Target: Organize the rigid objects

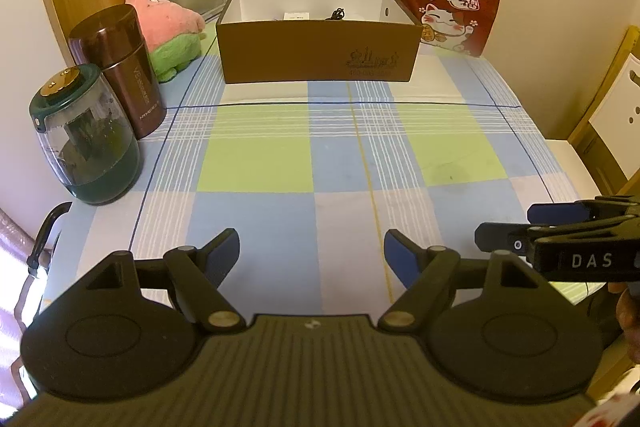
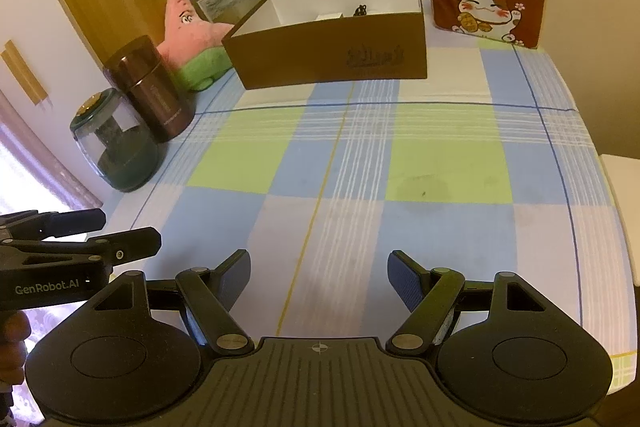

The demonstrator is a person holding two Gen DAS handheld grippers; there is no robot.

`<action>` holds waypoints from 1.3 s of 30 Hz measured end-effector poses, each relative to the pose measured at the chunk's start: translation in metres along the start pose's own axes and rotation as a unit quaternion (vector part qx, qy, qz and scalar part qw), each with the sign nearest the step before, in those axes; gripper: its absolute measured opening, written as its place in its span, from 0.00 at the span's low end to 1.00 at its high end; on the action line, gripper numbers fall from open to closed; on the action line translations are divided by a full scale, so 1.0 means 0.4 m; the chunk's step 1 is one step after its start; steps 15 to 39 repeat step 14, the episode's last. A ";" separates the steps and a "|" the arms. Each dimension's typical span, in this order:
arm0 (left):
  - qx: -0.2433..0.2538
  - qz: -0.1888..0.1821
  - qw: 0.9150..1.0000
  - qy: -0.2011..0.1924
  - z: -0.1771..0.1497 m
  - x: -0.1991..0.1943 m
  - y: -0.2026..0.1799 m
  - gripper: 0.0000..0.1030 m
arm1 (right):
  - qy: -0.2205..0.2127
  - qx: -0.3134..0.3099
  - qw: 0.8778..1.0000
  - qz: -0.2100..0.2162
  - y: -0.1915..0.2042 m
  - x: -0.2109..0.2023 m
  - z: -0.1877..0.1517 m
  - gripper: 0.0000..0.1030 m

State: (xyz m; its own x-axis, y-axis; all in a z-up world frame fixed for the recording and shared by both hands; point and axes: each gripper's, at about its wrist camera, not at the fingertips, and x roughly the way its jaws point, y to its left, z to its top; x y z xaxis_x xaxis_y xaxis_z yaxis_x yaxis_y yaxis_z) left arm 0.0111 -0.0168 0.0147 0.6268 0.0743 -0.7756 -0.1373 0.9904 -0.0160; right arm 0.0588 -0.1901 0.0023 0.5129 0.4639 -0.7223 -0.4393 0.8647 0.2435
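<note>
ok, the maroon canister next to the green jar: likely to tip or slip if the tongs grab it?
The maroon canister is tall and narrow, so probably tips if pushed high. Its glossy wall looks slippery. It looks rigid, so a firm mid-body grip should hold.

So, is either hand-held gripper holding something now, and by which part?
Nothing is held. The left hand-held gripper and the right hand-held gripper are both open, with only the checked cloth showing between their fingers.
</note>
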 end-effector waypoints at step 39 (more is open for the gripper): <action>0.002 0.001 1.000 0.006 0.009 0.015 -0.005 0.75 | 0.006 0.003 1.000 0.003 -0.004 0.019 0.009 0.71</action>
